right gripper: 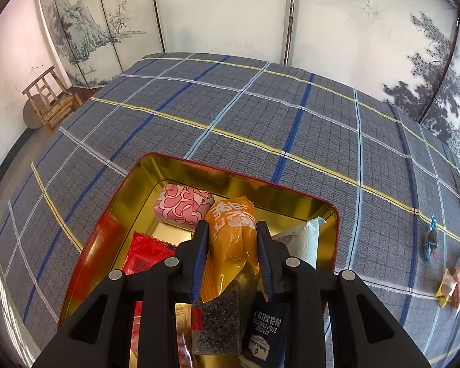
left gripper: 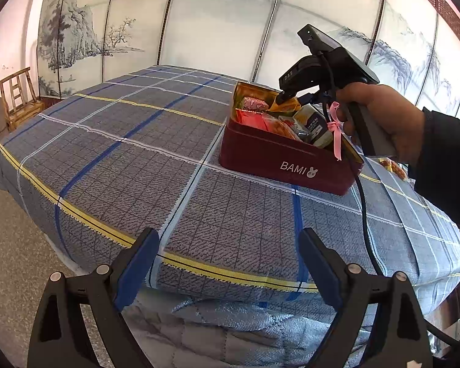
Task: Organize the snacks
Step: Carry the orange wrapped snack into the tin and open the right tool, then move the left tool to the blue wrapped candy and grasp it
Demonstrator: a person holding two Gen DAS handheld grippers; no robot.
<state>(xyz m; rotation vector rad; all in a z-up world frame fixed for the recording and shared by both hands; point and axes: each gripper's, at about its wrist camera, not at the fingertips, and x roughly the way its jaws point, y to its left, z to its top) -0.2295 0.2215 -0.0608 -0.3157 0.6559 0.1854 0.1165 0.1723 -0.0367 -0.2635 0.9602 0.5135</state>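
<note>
A checked cloth [right gripper: 260,116] is covering the table, giving the red tin [left gripper: 279,156] a flat seat. The right gripper [right gripper: 231,257] is hanging over the tin, jaws pinching an orange packet [right gripper: 233,236], probably to drop it inside. The left gripper [left gripper: 230,260] is waiting at the table edge, jaws spread and empty. A few loose snacks [right gripper: 450,285] are lying well apart from the tin.

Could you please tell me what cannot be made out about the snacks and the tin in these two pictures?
- Right wrist view: the tin's near end is hidden by the right tongs, shut on the orange packet.
- Right wrist view: loose snacks near the right edge are too small and blurred to name.
- Left wrist view: the tin's floor is hidden by its near wall.
</note>
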